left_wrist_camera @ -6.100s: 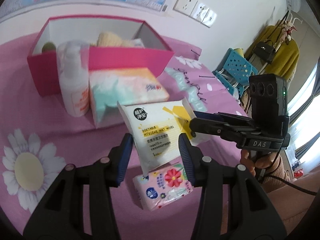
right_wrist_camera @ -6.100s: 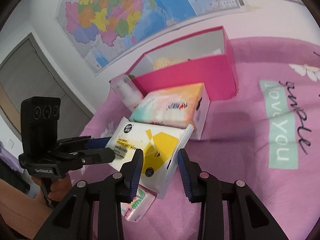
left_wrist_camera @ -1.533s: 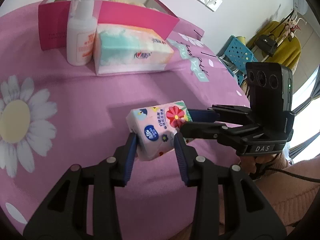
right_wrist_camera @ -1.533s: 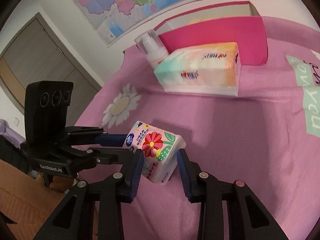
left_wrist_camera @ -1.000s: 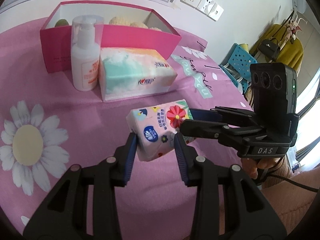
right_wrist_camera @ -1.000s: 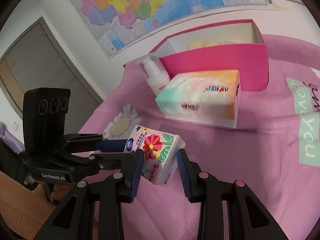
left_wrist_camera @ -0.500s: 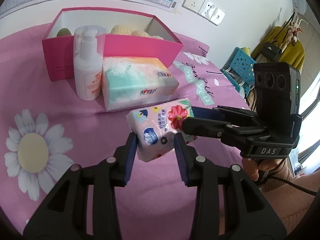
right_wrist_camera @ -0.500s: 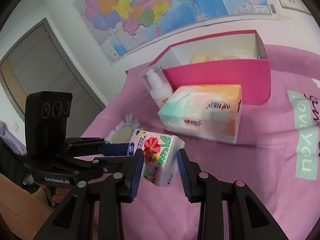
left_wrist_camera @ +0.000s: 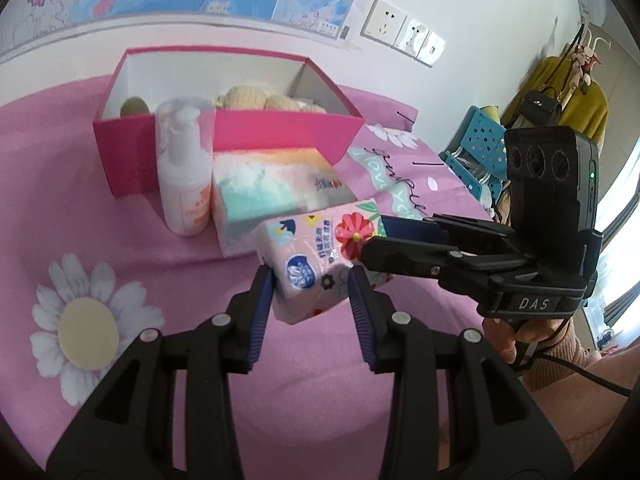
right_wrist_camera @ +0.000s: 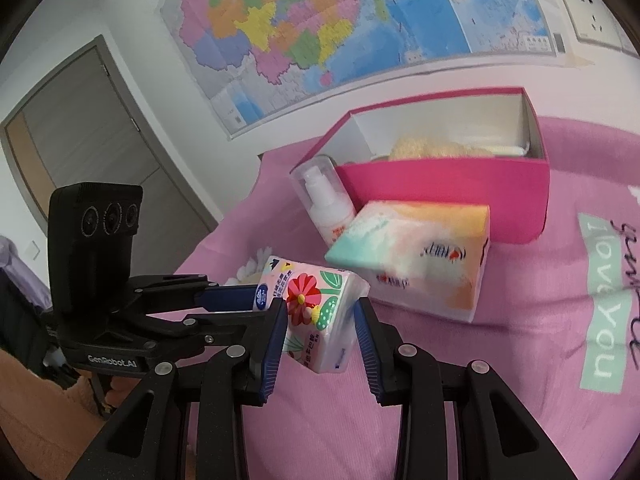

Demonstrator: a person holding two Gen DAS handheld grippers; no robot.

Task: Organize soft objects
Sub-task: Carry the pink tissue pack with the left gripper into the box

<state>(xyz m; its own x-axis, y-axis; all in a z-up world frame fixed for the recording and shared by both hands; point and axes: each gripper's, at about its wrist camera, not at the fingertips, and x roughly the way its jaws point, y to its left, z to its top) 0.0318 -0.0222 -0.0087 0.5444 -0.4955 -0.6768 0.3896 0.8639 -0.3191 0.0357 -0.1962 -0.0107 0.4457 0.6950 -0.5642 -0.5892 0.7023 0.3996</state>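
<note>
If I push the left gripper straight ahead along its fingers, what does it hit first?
The left gripper is already clamped on the flowered tissue pack, shared with the right gripper. Pushed on, the pack would probably meet the large tissue pack first, though depth is unclear.

Glossy plastic film is wrapping the tissue pack point(left_wrist_camera: 316, 264); the bedsheet point(left_wrist_camera: 132, 240) is looking like matt cloth, the pink box point(right_wrist_camera: 444, 184) like smooth cardboard, the bottle point(left_wrist_camera: 184, 172) like plastic.

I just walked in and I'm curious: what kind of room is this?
Most likely a bedroom at home: a pink flowered bedspread, a map on the wall, a door, and clothes and a bag hanging on a rack.
</note>
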